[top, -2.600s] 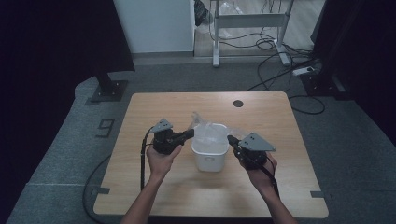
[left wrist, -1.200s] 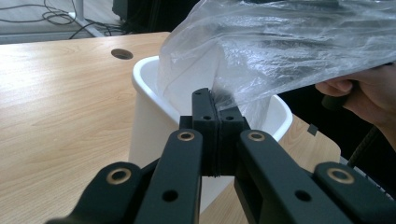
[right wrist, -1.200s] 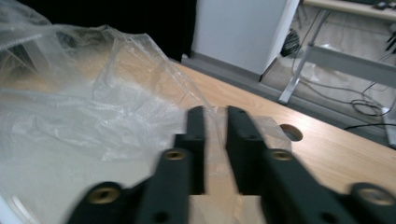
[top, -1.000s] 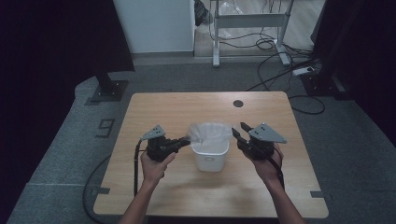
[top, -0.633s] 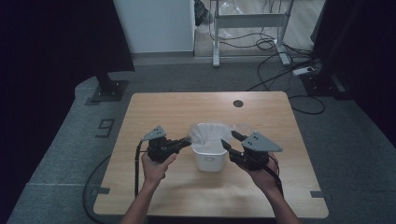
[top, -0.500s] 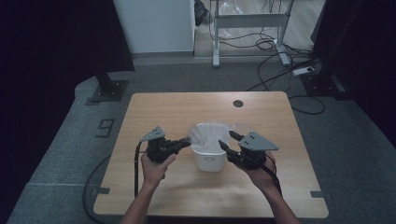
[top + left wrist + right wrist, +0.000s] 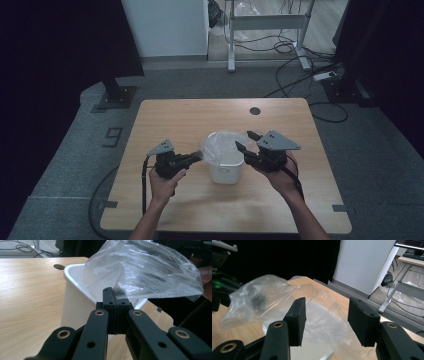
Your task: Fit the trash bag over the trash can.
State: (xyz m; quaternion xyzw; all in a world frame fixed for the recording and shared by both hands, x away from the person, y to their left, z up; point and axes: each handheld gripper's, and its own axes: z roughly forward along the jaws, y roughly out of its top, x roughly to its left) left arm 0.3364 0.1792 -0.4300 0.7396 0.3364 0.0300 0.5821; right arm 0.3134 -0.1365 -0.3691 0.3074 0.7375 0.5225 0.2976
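Clear, thin, crinkled plastic bag (image 7: 223, 146) is seen draped in and over a small white plastic bin (image 7: 226, 170) standing near the middle of the light wooden table (image 7: 190, 120). The left gripper (image 7: 115, 302) is clenched on a fold of the film at the bin's left rim, with the pads pressed flat together on it. The right gripper (image 7: 325, 318) has just been opening; its jaws stand apart just over the bin's right rim, with film lying between and below them but not pinched. Judged risks: if the right jaws are closed too high, only air or a loose wrinkle may be caught and the right edge left unseated. A hard pull by the left gripper could tear the thin film or drag the liner back out of the bin. The bin looks light and nothing is holding it, so a sideways tug from either side could tip or slide it. Transparency of the film makes its edge hard to locate.
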